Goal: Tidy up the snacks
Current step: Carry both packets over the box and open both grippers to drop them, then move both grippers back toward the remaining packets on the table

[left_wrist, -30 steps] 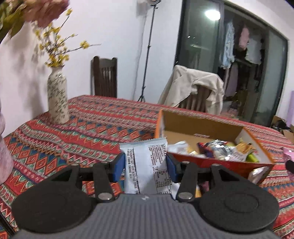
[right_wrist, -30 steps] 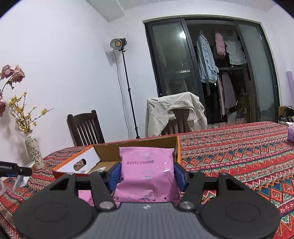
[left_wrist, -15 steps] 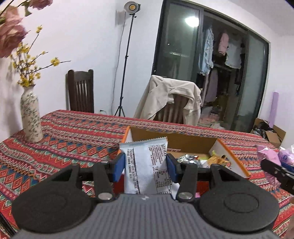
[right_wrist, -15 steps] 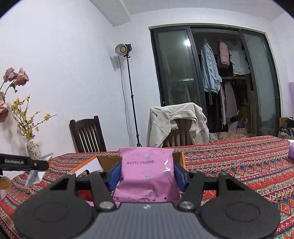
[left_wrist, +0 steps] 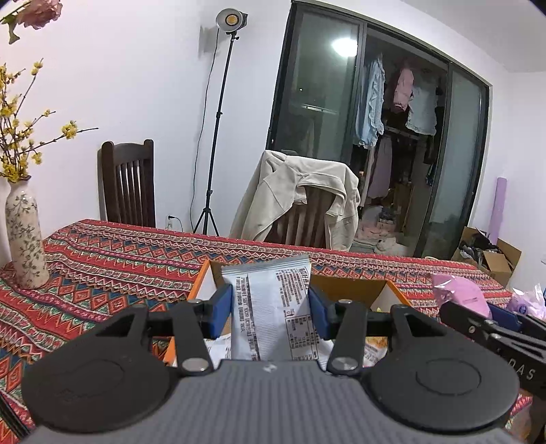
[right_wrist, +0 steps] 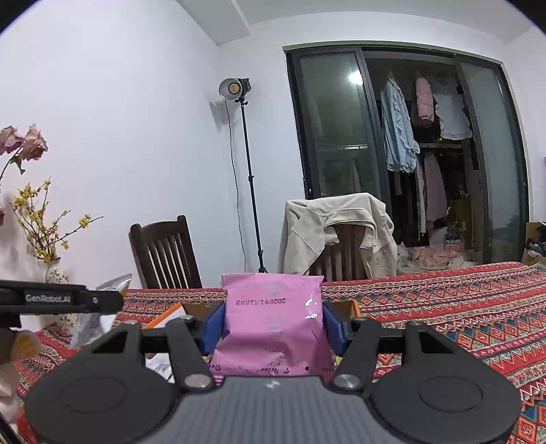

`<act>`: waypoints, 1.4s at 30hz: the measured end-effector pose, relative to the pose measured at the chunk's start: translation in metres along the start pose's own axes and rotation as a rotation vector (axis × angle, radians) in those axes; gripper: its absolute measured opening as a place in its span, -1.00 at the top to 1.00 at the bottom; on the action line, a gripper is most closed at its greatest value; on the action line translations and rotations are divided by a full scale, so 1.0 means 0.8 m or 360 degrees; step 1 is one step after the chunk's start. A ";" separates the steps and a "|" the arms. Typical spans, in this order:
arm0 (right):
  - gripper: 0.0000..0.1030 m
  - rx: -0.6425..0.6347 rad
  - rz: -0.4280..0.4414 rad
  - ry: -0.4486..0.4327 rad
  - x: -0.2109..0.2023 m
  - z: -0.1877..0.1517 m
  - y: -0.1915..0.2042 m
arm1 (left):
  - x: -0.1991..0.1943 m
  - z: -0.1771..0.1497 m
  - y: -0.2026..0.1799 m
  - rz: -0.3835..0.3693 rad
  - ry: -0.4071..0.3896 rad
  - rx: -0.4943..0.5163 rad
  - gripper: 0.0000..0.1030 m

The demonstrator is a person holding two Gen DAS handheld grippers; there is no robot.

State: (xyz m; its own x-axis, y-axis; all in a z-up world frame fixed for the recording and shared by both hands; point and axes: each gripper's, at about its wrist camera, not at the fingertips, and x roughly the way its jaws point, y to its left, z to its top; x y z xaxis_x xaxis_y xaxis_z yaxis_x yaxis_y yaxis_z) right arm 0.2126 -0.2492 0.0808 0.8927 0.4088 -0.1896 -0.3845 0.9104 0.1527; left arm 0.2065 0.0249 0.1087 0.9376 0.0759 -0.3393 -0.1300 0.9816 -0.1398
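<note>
cardboard box (left_wrist: pixel 348 290), snack pkts (left_wrist: pixel 370 351) inside

two packets (left_wrist: pixel 271 307) (right_wrist: pixel 273 324), one box (left_wrist: pixel 348 290), two chairs (left_wrist: pixel 128 182) (left_wrist: pixel 307 218)

The room is bright enough, with soft, even light. A round lamp (left_wrist: pixel 228 19) on a tall stand glows orange-yellow near the white wall (left_wrist: pixel 136 85) and throws a grey shadow of itself beside it. A white ceiling light shines as a bright spot on the dark glass door (left_wrist: pixel 320 102). The pink packet (right_wrist: pixel 273 324) has small shiny spots of glare. Both pictures bend at the edges, so the door frame curves, and the corners go black. The yellow flowers (right_wrist: pixel 41 225) cast faint shadows on the wall. The near parts of each claw look a bit soft.
</note>
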 end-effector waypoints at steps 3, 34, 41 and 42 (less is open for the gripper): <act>-0.16 -0.0006 -0.0004 0.0015 0.018 0.004 0.003 | 0.017 0.005 -0.001 0.0007 0.0002 -0.0025 0.04; -0.88 0.0046 -0.0033 0.0191 0.111 -0.036 -0.015 | 0.089 -0.031 0.018 0.0069 -0.0025 -0.0046 -1.00; -1.00 0.0056 -0.0044 0.0188 0.107 -0.037 -0.019 | 0.074 -0.025 0.018 0.0057 -0.0080 -0.0074 -1.00; -1.00 0.0056 -0.0047 0.0189 0.107 -0.038 -0.019 | 0.073 -0.025 0.017 0.0056 -0.0080 -0.0072 -1.00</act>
State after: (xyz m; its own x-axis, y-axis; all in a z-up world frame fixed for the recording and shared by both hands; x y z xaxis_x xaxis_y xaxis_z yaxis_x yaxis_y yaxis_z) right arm 0.2877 -0.2258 0.0332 0.8687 0.3883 -0.3077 -0.3481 0.9203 0.1786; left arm 0.2529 0.0394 0.0680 0.9471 0.1202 -0.2977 -0.1767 0.9694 -0.1706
